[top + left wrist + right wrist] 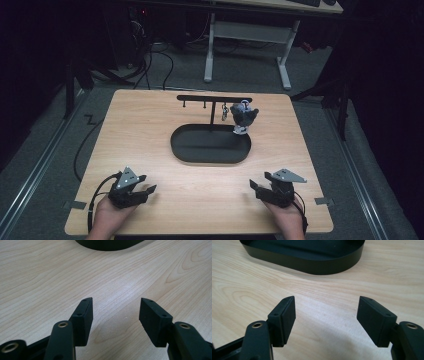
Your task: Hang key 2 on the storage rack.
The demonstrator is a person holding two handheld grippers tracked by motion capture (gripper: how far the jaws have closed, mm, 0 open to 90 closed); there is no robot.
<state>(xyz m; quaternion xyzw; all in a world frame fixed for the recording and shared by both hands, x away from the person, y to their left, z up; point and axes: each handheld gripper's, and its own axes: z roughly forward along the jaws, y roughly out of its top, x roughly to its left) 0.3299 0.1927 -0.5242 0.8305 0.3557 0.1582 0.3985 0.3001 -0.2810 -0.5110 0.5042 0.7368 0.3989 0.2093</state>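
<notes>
Well ahead of each wide-open, empty hand-held gripper, left point(141, 185) and right point(259, 184), the black tray point(180, 145) mid-table.

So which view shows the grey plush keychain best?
The high view: the plush keychain hangs from the black rack above the oval tray. The two gripper views catch the tray's near wall, not the plush.

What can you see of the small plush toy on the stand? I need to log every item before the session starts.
The plush toy is small, dark grey with paler patches; its shape is too blurred to name. It hangs from the right end of the black stand's crossbar, over the right part of the oval black tray. Its lower end seems to reach the tray's rim; contact cannot be confirmed. A small metal keyring-like item hangs just left of it. Neither gripper touches it.
</notes>
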